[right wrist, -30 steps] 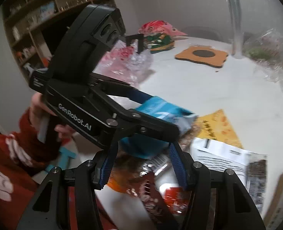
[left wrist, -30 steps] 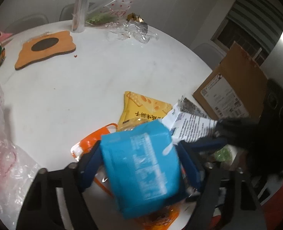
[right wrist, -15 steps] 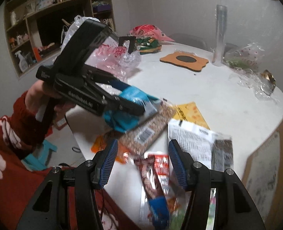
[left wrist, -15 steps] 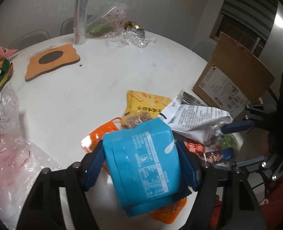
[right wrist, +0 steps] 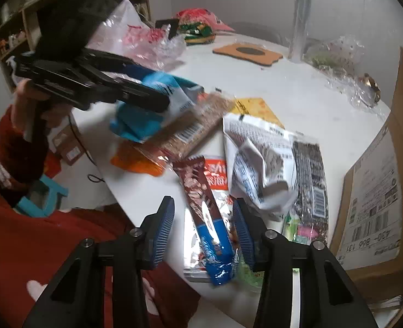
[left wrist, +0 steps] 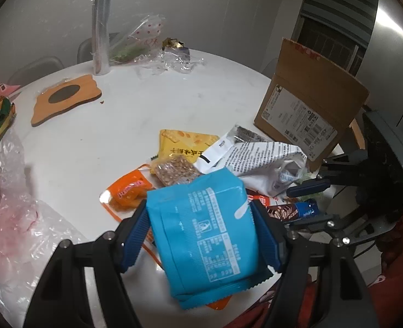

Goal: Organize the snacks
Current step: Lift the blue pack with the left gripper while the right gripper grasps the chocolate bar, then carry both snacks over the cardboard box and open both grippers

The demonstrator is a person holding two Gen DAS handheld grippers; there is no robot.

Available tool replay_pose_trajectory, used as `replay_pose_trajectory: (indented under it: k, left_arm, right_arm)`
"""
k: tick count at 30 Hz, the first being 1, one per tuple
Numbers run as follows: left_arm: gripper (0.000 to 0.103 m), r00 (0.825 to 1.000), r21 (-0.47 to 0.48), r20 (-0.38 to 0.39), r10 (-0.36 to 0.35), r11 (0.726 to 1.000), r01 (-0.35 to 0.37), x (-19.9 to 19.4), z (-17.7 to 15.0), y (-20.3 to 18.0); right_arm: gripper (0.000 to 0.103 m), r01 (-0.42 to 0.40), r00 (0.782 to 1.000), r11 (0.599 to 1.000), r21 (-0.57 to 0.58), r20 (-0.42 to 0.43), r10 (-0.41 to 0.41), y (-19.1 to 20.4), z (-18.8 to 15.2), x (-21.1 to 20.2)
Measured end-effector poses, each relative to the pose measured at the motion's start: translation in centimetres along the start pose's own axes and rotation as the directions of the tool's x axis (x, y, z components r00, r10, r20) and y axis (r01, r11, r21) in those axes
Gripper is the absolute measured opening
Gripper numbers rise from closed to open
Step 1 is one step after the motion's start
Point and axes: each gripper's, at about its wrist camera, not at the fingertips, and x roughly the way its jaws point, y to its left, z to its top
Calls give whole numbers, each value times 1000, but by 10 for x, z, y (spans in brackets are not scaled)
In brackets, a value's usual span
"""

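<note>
Two grippers, left gripper (left wrist: 201,232) clamping blue snack packet (left wrist: 204,235), right gripper (right wrist: 204,235) spread, straddling chocolate bar (right wrist: 204,218)

**A round white desk with snacks on it**

The desk (left wrist: 136,136) is round and white. Near the front edge lies a pile of snack packs: a yellow cracker pack (left wrist: 186,145), an orange pack (left wrist: 127,194), a grain bar (left wrist: 175,173), a crumpled white bag (left wrist: 258,161) and a brown and blue bar (right wrist: 205,218). A cardboard box (left wrist: 305,109) stands at the right edge. Farther back lie a wooden mat (left wrist: 65,101), a tall clear tube (left wrist: 101,27) and crinkly clear wrap (left wrist: 171,60). Plastic bags (left wrist: 13,213) sit on the left.
</note>
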Motion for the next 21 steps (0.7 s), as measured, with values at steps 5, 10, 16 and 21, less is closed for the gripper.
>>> replay_pose_trajectory:
  k: [5,10,16,21]
  left_arm:
    - [69,1000,-1,-6,10,1000,-10,4,-2,0]
    - [69,1000,0,4,13,1000,-13,1,-2,0]
    - [69,999,1,33,26,1000,-26,-9,2,2]
    - [69,997,0,74,31,1000,-31,-23,10,4]
  right_arm:
    - [24,34,999,999,-14,-30,-35,-1,-1,12]
    - [17,46,999,999,-19,-26,-47,0,1,12]
    - [15,49,999,999,-20,-9,-49,3,3,4]
    - [15,38,998,999,15,50,-39,2,11,-12]
